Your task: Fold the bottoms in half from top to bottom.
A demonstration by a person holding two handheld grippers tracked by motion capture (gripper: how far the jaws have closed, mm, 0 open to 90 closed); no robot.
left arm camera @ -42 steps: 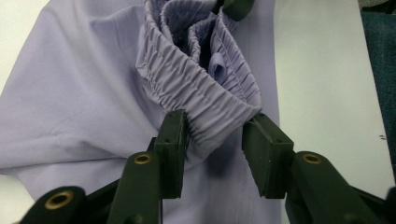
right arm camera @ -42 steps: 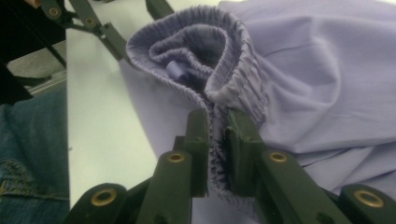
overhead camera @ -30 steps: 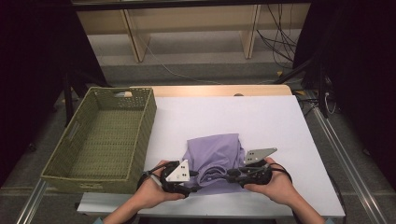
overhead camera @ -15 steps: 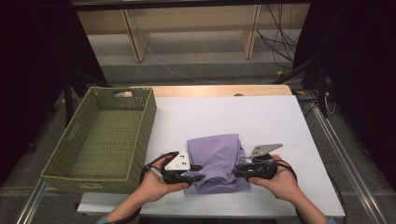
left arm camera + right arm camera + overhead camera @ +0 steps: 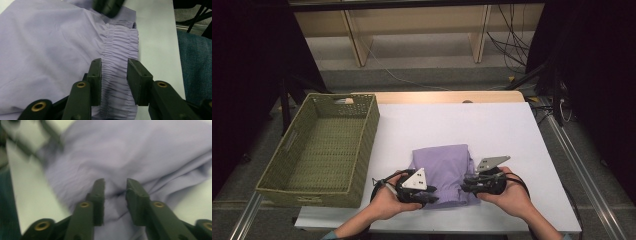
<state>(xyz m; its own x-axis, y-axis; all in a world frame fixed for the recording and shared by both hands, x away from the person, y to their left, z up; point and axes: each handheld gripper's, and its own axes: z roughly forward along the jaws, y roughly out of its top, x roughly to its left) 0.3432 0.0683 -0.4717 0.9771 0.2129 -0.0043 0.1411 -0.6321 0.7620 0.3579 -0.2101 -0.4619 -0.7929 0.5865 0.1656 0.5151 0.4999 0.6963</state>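
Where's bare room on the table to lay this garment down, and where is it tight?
The far half of the table, beyond the garment, is bare; so is the strip at its right edge. The basket is empty. It is crowded at the near edge, where the left gripper and right gripper flank the garment.

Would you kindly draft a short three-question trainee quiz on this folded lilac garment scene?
1. True or false: the folded lilac cloth garment lies inside the green woven basket.
2. Which part of the garment runs between the left tool's jaws: A) gathered elastic band, B) button, C) zip?
3. On which side of the white table does the basket stand, seen from the high view?

Key: 1 false, it lies on the table; 2 A; 3 left.
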